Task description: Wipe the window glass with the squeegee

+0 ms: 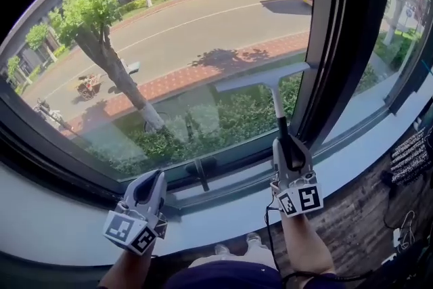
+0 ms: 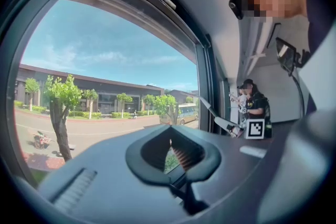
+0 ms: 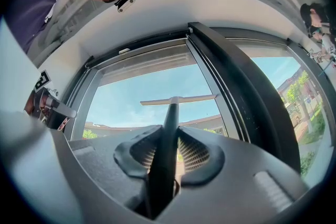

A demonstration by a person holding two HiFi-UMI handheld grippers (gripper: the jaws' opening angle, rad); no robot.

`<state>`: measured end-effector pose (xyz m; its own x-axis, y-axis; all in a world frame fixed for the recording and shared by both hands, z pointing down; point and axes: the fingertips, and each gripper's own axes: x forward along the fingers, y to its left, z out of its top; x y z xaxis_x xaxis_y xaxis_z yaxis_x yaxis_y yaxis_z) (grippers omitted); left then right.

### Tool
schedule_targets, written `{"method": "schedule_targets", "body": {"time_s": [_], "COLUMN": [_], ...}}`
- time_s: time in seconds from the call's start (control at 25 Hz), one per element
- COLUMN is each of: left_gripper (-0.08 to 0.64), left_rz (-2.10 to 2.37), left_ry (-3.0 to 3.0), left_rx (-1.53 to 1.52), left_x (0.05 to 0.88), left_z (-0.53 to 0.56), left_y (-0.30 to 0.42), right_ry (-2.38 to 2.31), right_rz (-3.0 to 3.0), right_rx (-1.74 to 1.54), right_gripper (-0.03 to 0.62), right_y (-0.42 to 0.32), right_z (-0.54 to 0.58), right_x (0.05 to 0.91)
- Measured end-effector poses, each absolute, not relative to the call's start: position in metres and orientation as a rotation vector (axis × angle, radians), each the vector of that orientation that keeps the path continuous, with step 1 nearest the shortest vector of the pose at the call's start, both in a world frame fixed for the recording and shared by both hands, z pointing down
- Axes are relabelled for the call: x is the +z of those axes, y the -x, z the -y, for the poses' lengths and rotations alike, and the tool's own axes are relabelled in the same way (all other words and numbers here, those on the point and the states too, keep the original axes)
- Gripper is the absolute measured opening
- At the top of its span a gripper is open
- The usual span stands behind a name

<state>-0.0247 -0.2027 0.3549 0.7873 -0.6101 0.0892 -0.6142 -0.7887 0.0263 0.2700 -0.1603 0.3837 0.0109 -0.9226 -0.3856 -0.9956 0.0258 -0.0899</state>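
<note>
The squeegee (image 1: 262, 80) stands upright against the window glass (image 1: 176, 44), its pale blade lying across the pane's lower right part beside the dark mullion. My right gripper (image 1: 284, 143) is shut on its black handle, just above the sill. In the right gripper view the handle (image 3: 167, 139) runs up between the jaws to the blade (image 3: 178, 99). My left gripper (image 1: 150, 190) hovers low at the left over the sill, jaws together and empty. The left gripper view shows its pads (image 2: 191, 157) with nothing between them, and the squeegee (image 2: 215, 115) off to the right.
A thick dark mullion (image 1: 338, 30) bounds the pane on the right, with a second pane beyond. A grey sill (image 1: 223, 210) runs below, and a black latch (image 1: 201, 169) sits on the lower frame. Cables (image 1: 406, 220) lie at the right. Another person (image 2: 253, 105) stands further along the wall.
</note>
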Motion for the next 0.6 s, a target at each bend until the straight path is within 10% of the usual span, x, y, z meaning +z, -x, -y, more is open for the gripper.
{"method": "schedule_targets", "body": {"time_s": [0.6], "left_gripper": [0.005], "left_rz": [0.982], "left_ry": [-2.891], "left_rx": [0.177], "left_x": [0.365], "left_z": [0.198], "left_y": [0.010], "right_ry": [1.949], "right_rz": [-2.046], "right_rx": [0.199], "right_gripper": [0.100], "right_y": [-0.264], "right_z": [0.150], "right_x": [0.423]}}
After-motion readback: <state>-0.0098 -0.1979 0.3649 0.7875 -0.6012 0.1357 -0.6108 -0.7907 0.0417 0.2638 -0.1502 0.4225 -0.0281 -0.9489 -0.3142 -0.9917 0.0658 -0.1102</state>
